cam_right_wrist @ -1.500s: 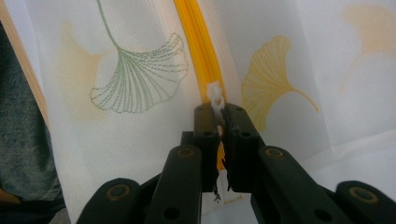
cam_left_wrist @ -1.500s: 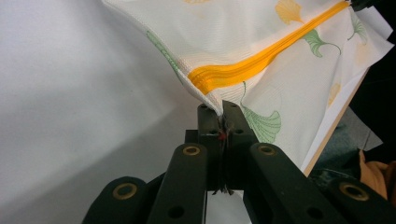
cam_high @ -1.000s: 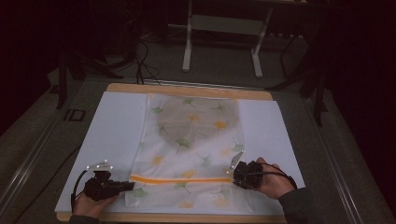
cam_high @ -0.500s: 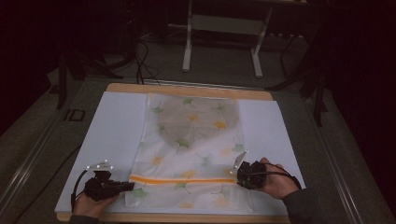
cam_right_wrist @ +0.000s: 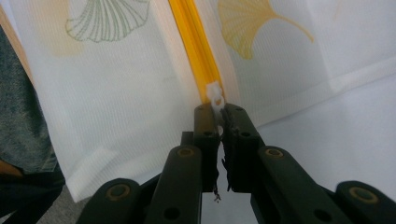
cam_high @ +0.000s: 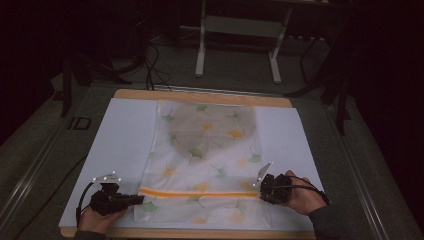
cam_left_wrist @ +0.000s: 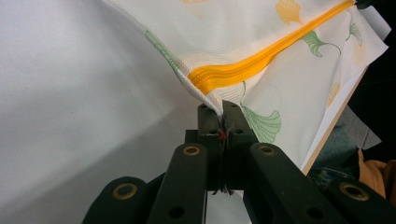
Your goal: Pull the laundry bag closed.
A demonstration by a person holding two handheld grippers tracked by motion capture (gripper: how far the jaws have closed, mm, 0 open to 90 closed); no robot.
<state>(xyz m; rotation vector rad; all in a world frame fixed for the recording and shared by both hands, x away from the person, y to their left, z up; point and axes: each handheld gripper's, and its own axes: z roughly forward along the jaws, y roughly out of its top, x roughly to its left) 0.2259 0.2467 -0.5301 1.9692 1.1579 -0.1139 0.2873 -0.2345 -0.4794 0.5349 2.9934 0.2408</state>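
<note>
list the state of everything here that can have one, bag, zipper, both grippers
mesh bag: lying flat on the white sheet, left edge pulled up by the grip
orange zipper: closed along its length, slider at the right end
zipper pull: pinched
left gripper: shut on the bag's edge at the zipper end
right gripper: shut on the zipper pull

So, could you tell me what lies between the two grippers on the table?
In the high view, the orange zipper of the leaf-print mesh bag runs between the left gripper and the right gripper.
</note>
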